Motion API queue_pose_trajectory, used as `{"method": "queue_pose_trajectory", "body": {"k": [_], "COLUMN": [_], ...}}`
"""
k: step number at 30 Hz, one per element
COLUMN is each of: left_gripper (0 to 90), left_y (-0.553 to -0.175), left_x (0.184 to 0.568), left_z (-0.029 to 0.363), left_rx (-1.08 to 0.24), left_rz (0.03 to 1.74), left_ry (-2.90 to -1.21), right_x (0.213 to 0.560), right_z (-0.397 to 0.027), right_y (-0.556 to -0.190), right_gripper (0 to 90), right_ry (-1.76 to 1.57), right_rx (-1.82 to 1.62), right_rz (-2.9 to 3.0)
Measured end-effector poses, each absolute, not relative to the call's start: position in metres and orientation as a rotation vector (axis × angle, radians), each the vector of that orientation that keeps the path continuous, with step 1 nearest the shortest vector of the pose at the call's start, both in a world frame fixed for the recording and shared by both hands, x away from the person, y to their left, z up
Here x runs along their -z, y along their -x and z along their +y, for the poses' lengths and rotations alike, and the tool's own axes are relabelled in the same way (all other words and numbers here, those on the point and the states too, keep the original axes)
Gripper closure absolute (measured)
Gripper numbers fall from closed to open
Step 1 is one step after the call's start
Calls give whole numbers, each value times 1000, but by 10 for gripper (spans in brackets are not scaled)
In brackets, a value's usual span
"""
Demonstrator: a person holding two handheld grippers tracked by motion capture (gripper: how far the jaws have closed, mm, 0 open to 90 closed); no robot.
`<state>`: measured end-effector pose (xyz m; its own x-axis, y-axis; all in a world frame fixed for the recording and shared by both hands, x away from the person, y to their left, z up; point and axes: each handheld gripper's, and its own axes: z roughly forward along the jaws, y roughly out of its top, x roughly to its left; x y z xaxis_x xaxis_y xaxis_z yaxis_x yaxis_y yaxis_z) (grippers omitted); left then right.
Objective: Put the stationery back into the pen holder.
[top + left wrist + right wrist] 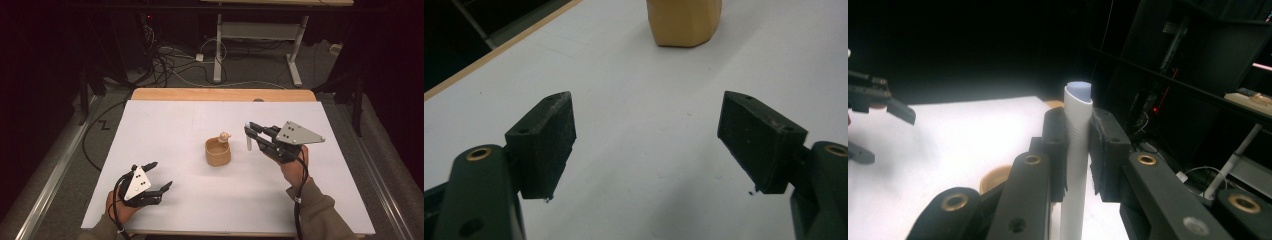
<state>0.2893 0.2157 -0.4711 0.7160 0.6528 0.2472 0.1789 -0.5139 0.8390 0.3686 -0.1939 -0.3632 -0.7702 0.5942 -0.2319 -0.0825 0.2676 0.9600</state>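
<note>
The white sheet covering the wooden table carries everything, and near its middle stands the squat tan wooden cup with a small rounded wooden piece perched at its far rim. To the cup's right, held above the sheet, the right gripper is clamped on a slim white plastic tube, which stands nearly upright between the pads and hangs down just beside the cup without touching it. The step in hand looks like bringing this tube over the cup's mouth and lowering it in. To do it well, keep the tube vertical, centre its lower end over the opening clear of the rounded piece, and let go only once it is well inside. The left gripper rests near the table's front left corner, jaws apart and empty, well away from the cup; it could steady the cup's wall if the cup threatens to tip.
</note>
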Motion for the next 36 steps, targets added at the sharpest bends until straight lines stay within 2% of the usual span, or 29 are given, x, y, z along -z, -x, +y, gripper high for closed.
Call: {"method": "queue_pose_trajectory", "body": {"k": [19,36], "left_gripper": [211,200], "left_y": [-288,-287], "left_x": [471,471], "left_z": [214,215], "left_rx": [-696,-688], "left_rz": [626,627], "left_ry": [-2063,-2054], "right_x": [348,366], "right_z": [-160,-132], "right_y": [-380,-392], "right_gripper": [793,792], "right_ry": [-482,-483], "right_rx": [-1632,-1666], "right_rz": [1934,1971]}}
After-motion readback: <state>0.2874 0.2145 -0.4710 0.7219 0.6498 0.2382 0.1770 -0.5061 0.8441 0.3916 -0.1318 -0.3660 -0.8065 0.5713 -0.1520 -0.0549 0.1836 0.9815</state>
